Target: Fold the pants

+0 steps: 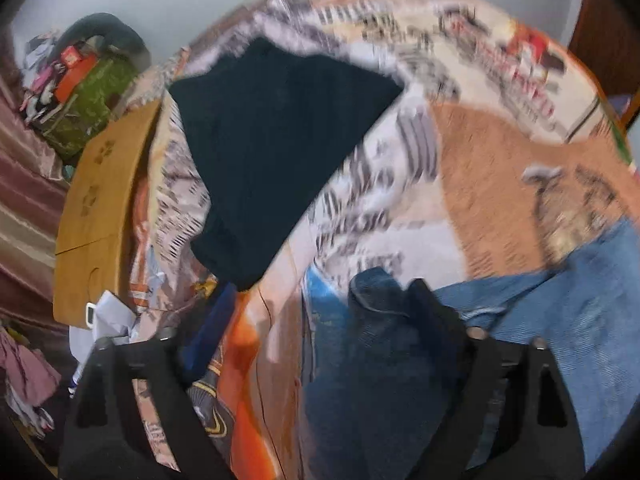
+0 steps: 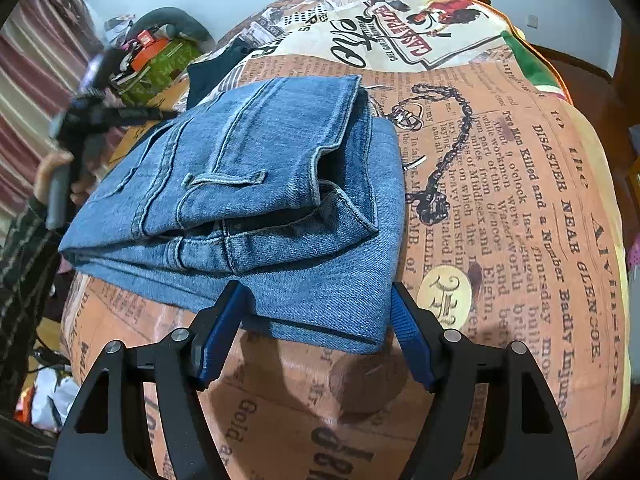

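The blue jeans point(image 2: 256, 200) lie folded in a thick stack on the newspaper-print bedspread point(image 2: 500, 200). My right gripper point(image 2: 320, 328) is open, its blue pads either side of the stack's near edge, holding nothing. In the blurred left wrist view, my left gripper point(image 1: 320, 328) is spread wide, with the jeans point(image 1: 540, 312) lying against its right finger point(image 1: 436, 312); nothing is pinched between the fingers. The left gripper also shows in the right wrist view point(image 2: 100, 116), held at the far left of the stack.
A dark folded garment point(image 1: 280, 140) lies on the bed beyond the jeans. A brown cardboard box point(image 1: 96, 216) and a cluttered green bag point(image 1: 88, 108) stand off the bed's left side. A striped curtain point(image 1: 20, 200) hangs at far left.
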`<action>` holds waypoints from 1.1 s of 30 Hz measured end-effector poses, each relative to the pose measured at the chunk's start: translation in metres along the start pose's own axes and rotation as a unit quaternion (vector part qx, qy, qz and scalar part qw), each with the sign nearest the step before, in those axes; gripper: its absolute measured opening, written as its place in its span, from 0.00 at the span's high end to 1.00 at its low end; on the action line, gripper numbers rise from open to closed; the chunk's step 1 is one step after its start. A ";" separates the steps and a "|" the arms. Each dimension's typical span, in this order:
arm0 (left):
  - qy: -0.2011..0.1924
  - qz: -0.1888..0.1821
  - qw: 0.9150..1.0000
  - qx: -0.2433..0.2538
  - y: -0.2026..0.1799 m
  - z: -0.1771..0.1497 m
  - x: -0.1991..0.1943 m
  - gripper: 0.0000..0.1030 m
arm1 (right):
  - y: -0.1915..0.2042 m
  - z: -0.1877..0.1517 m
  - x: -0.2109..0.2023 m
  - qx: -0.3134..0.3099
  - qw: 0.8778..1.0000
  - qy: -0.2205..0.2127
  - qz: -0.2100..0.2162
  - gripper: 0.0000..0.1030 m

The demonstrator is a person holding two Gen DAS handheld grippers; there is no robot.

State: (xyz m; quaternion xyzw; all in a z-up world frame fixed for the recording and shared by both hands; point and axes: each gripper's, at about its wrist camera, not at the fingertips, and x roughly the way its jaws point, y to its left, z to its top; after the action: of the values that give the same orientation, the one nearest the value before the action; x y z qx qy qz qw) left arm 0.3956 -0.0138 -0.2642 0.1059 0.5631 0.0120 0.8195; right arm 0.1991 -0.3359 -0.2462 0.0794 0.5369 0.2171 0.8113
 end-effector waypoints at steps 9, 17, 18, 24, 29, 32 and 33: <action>-0.004 -0.003 0.999 0.040 0.022 -0.054 -0.013 0.04 | 0.002 0.017 0.004 0.000 0.999 -0.015 -0.035 0.31; 0.004 -0.015 1.000 0.026 0.046 -0.140 -0.060 0.04 | 0.012 0.021 -0.014 -0.010 0.999 -0.047 -0.022 0.31; 0.000 -0.014 1.000 0.024 0.045 -0.150 -0.067 0.04 | 0.015 0.020 -0.017 -0.012 0.999 -0.049 -0.019 0.31; 0.000 -0.049 0.999 0.006 0.033 -0.183 -0.100 0.13 | 0.031 0.014 -0.024 -0.032 0.998 -0.057 -0.011 0.31; -0.013 -0.075 0.997 0.011 0.009 -0.195 -0.117 0.16 | 0.041 0.013 -0.030 -0.047 0.997 -0.066 -0.008 0.31; -0.025 -0.079 0.997 0.006 0.003 -0.194 -0.125 0.20 | 0.045 0.015 -0.034 -0.049 0.996 -0.072 -0.005 0.31; -0.029 -0.077 0.997 0.007 0.003 -0.192 -0.127 0.21 | 0.046 0.016 -0.034 -0.049 0.996 -0.074 -0.004 0.31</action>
State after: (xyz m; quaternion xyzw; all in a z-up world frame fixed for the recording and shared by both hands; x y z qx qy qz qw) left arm 0.1712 0.0019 -0.2126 0.0681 0.5456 -0.0576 0.8333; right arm 0.1904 -0.3082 -0.1949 0.0528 0.4646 0.2334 0.8526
